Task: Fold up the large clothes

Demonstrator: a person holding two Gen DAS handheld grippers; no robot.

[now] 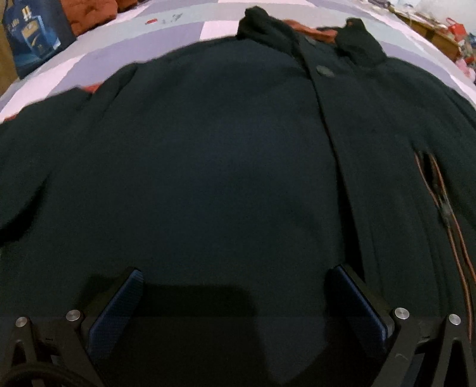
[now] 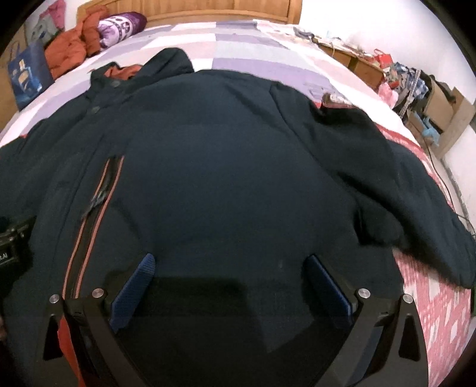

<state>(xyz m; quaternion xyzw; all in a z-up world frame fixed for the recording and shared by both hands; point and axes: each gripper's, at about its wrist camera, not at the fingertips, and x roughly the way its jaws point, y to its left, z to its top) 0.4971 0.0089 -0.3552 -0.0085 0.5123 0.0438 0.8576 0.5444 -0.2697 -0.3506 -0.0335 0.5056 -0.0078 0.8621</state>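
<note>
Mostly we saw a dark navy coat [image 1: 208, 154] spread front-up across the bed [image 2: 244, 56], collar at the far end and hem near us, filling both views. Its cloth looked thick and matte, softly padded, with a buttoned placket [image 1: 324, 98] running down the middle and round dark buttons [image 1: 323, 70] on it. Orange lining showed at the collar [image 2: 125, 71], and an orange-edged zipper [image 2: 92, 214] lay along the front. One sleeve [image 2: 416, 190] trailed off to the right over a red patterned cover [image 2: 431, 297]. We held our left gripper [image 1: 235, 274] released, its blue ribbed pads [image 1: 119, 309] wide apart just above the fabric, grasping nothing. Our right gripper [image 2: 232, 262] was likewise spread open over the coat's near part. Beneath lay a checked bedspread in lilac, grey and white, with a wooden headboard [image 2: 220, 10] at the far end.
</note>
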